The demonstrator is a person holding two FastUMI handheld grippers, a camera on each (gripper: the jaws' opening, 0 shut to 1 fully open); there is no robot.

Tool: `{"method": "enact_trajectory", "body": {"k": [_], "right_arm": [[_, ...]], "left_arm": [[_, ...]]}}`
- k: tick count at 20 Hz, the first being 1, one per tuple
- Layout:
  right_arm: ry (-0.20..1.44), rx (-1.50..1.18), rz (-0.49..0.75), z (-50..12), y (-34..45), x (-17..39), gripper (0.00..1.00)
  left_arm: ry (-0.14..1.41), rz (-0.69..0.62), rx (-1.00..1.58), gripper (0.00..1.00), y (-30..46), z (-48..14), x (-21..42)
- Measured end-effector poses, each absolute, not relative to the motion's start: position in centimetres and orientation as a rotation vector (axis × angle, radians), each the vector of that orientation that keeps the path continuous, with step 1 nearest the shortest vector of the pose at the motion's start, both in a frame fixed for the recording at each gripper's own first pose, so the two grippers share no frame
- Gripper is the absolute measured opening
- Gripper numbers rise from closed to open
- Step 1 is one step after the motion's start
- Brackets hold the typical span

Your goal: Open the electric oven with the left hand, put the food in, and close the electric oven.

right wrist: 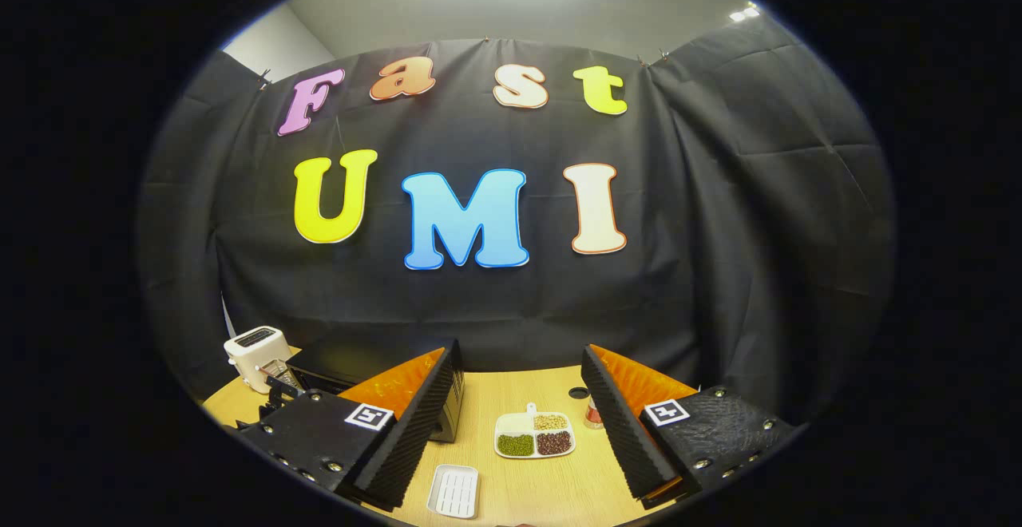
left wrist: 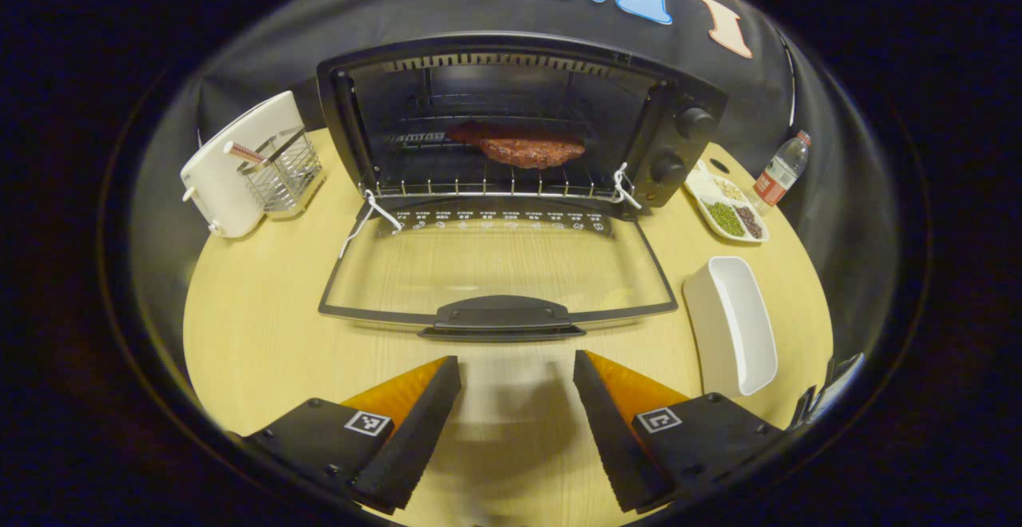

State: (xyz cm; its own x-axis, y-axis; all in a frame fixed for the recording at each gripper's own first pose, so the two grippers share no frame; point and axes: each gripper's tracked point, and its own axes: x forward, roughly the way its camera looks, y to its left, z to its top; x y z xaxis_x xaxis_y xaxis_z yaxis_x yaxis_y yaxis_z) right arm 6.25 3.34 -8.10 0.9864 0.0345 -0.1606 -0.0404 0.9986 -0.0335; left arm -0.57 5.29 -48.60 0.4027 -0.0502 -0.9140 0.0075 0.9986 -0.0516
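The black electric oven (left wrist: pixel 519 120) stands at the back of the round wooden table (left wrist: pixel 255 319) with its glass door (left wrist: pixel 499 267) folded flat toward me. A reddish-brown piece of food (left wrist: pixel 523 149) lies on the wire rack inside. My left gripper (left wrist: pixel 517 367) is open just in front of the door's handle (left wrist: pixel 501 318), with nothing between its fingers. In the right gripper view, my right gripper (right wrist: pixel 521 355) is open and raised above the table, aimed at the wall. The oven's top (right wrist: pixel 351 355) shows behind its left finger.
A white toaster (left wrist: pixel 231 164) with a wire basket (left wrist: pixel 283 172) stands left of the oven. Right of it are a divided dish of beans (left wrist: pixel 728 209), a water bottle (left wrist: pixel 781 172) and an empty white rectangular dish (left wrist: pixel 734 323). That dish (right wrist: pixel 453 490) also lies below the right gripper.
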Motion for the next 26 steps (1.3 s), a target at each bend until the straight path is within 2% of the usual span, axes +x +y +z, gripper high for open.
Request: {"method": "enact_trajectory", "body": {"k": [15, 21, 26], "right_arm": [[0.164, -0.061, 0.019, -7.9, 2.8, 6.1, 0.98], [0.180, -0.068, 0.045, -8.6, 3.8, 5.9, 0.98], [0.173, -0.066, 0.075, -8.2, 5.0, 5.6, 0.98]], "left_arm": [[1.217, -0.030, -0.069, 0.96, 5.9, -50.7, 0.3], [1.198, -0.058, -0.079, 0.97, 5.8, -49.2, 0.5], [1.150, -0.064, -0.101, 0.94, 5.8, -47.0, 0.6]]}}
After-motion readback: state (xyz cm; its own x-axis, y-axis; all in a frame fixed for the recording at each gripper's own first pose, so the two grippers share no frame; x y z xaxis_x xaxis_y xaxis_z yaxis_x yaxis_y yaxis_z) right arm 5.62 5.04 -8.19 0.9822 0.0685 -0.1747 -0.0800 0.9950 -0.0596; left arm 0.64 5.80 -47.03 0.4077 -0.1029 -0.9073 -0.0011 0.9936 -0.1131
